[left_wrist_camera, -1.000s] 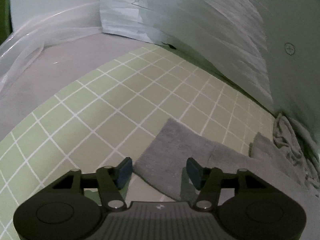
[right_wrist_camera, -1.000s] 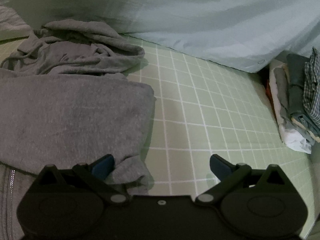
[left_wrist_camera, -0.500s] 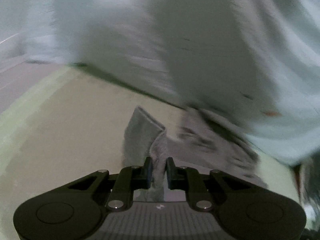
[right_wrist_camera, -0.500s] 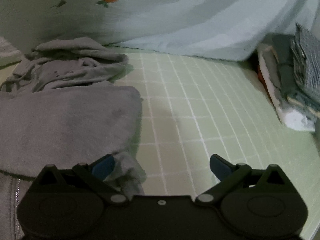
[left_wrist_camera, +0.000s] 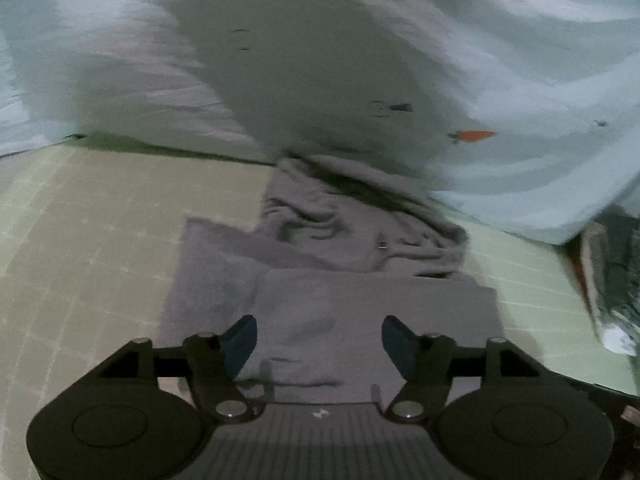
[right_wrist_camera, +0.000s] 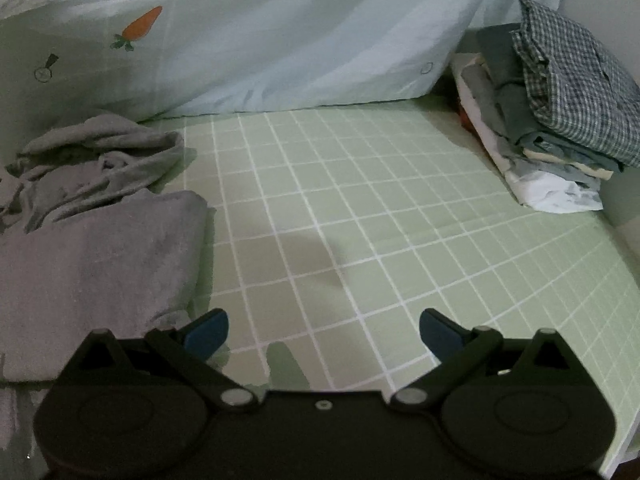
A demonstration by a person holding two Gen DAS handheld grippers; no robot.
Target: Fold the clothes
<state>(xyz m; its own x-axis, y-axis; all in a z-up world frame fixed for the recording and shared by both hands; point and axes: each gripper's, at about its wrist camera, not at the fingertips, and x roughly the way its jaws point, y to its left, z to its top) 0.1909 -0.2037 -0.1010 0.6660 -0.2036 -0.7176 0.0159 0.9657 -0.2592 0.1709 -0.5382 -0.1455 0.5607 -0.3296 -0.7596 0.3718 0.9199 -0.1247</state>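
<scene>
A grey hooded sweatshirt (left_wrist_camera: 360, 304) lies on the green checked sheet (right_wrist_camera: 360, 220), with a sleeve folded across its body and the rumpled hood (left_wrist_camera: 352, 220) at the far end. My left gripper (left_wrist_camera: 319, 340) is open and empty just above the folded sleeve. In the right wrist view the sweatshirt (right_wrist_camera: 92, 248) lies at the left. My right gripper (right_wrist_camera: 323, 330) is open and empty over the bare sheet, with its left fingertip beside the garment's edge.
A pale blue duvet (right_wrist_camera: 300, 40) with a carrot print (right_wrist_camera: 140, 26) rises behind the sweatshirt. A stack of folded clothes (right_wrist_camera: 552, 120), checked shirt on top, stands at the far right; it also shows in the left wrist view (left_wrist_camera: 612, 272).
My left gripper shut on the sleeve, carried it right across the sweatshirt's body, and has let it go. My right gripper has drifted right, off the garment's edge.
</scene>
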